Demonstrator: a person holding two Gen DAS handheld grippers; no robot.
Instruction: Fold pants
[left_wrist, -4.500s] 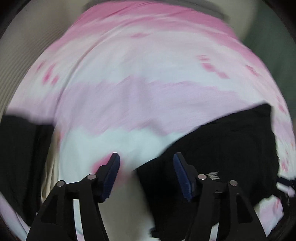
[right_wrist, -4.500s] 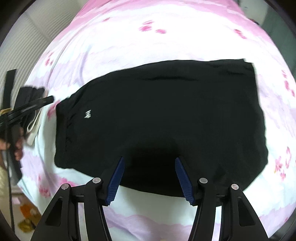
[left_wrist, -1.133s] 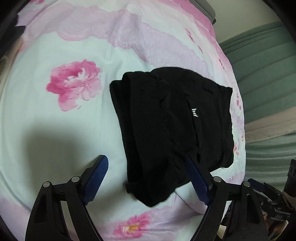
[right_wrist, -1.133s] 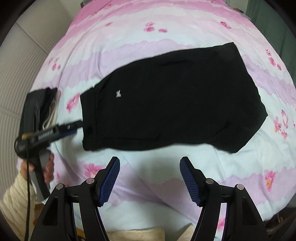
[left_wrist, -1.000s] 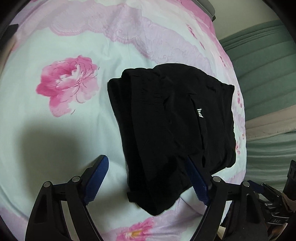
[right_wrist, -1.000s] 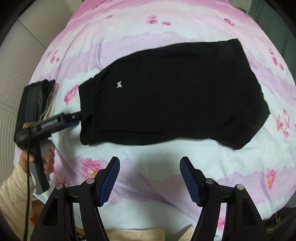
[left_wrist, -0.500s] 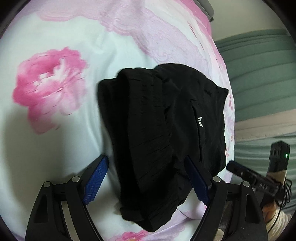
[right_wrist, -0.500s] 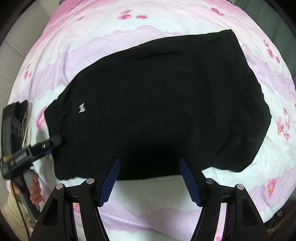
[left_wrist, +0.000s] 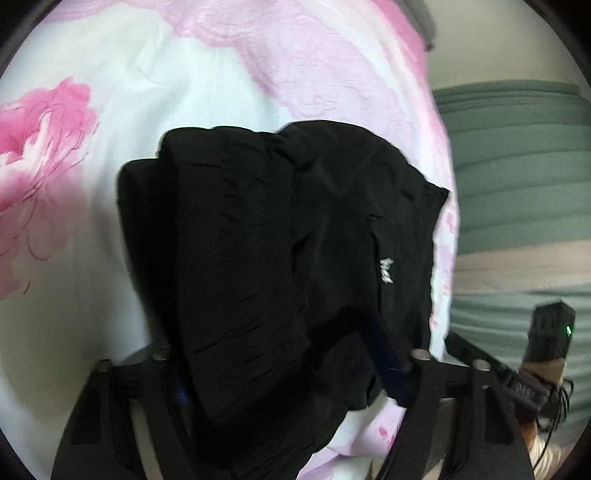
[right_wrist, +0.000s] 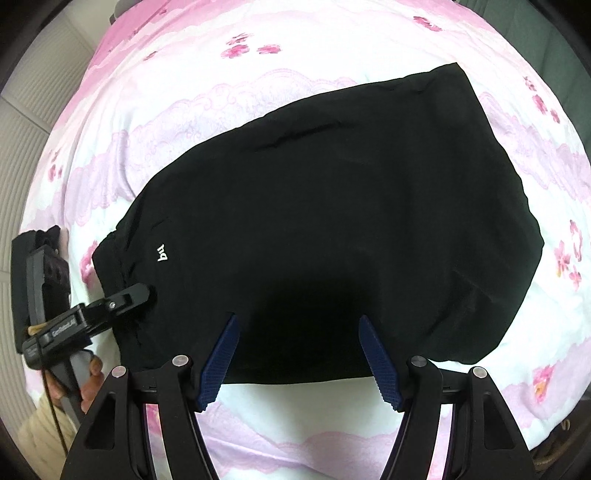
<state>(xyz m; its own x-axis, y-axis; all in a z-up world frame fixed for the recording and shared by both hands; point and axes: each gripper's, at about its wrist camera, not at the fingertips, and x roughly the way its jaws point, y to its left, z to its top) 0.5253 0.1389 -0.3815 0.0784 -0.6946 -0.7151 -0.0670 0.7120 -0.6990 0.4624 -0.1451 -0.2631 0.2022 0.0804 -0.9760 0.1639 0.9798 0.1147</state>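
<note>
On pink floral bedspread (right_wrist: 332, 48): black pants (right_wrist: 332, 206) flat, bare cover all round. Left gripper (left_wrist: 280, 369) at waistband corner, jaws just been closing, fabric between, grip unclear. Right gripper (right_wrist: 299, 354) parted wide over near edge, empty.

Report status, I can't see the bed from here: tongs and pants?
Left tongs just closing round black pants at waistband, grip unconfirmed. Right tongs open, over near edge. Pants flat on floral sheet. Nothing in the way.
</note>
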